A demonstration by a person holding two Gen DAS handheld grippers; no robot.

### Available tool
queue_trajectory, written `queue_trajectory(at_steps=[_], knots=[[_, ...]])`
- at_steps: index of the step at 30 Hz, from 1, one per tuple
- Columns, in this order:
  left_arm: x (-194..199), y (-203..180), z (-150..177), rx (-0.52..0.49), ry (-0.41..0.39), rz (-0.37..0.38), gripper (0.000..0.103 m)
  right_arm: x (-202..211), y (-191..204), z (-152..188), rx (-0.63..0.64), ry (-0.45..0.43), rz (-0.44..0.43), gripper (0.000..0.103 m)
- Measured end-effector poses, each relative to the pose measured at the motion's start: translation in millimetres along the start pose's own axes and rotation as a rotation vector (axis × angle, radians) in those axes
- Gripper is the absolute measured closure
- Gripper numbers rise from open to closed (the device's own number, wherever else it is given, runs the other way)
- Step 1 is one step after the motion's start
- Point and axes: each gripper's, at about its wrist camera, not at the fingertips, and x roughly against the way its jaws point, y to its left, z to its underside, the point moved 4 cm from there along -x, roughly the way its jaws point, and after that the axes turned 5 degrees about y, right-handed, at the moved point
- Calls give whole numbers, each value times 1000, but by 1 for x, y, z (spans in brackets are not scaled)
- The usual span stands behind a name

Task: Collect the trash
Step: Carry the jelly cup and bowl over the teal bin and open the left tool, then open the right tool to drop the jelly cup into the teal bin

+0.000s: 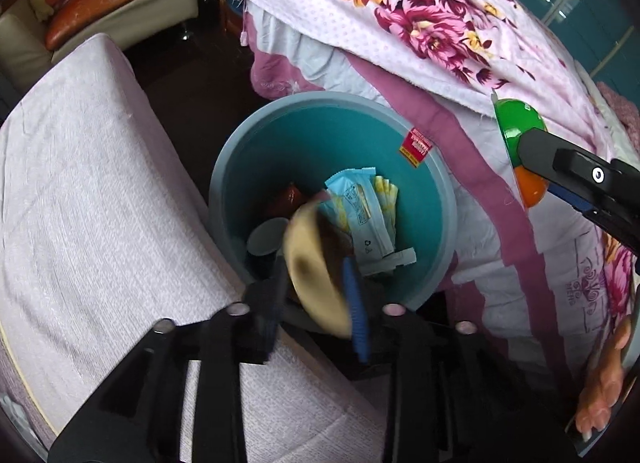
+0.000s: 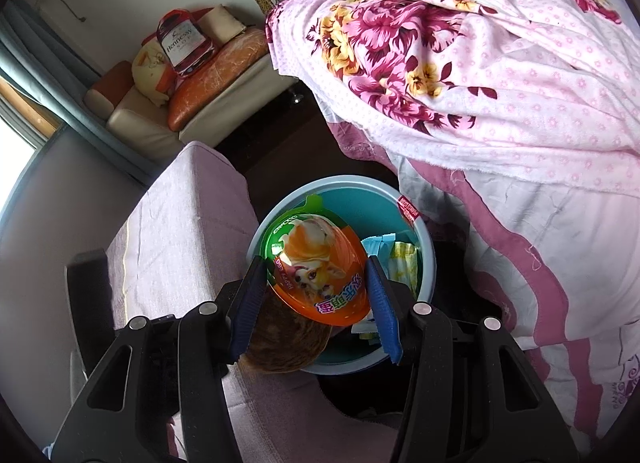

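The blue-grey trash bin [image 1: 438,199] stands on the dark floor, wedged between a lilac-covered cushion [image 1: 100,203] on the left and a bed draped in a floral sheet [image 1: 420,15] and a pink-bordered quilt [image 1: 516,223] on the right. Inside it lie a pale blue wrapper [image 1: 360,207], a yellow-white packet [image 1: 386,193], a grey cup [image 1: 266,237] and something red-brown [image 1: 286,199].

The left tongs [image 1: 316,303] hang over the near rim of the bin, their arms parted, with a blurred tan and brown piece of trash [image 1: 316,287] between them; whether the pads press on it I cannot tell.

The right tongs [image 2: 316,295] are clenched on a green and orange egg-shaped package [image 2: 316,263] printed with a dog, held above the bin and covering most of its left half from that camera. The tan piece shows just beneath it.

Far left, a cream sofa [image 2: 224,99] with an orange cushion [image 2: 212,79] carries a Hennessy bag [image 2: 180,43].
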Motion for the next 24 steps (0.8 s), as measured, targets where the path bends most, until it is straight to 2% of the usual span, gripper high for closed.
queue_trajectory(at_steps=[3,11,17,24], knots=[[9,7,3,18,-20,8,52,-1,3,1,4,5,1,55],[32,21,9,51,-67,13,38,-4,12,5,16,10,9,55],[43,25,15,70,-92,20,23,-9,16,9,19,32,30,55],[46,39,20,109,-91,40,17,-20,16,15,12,80,49,53]])
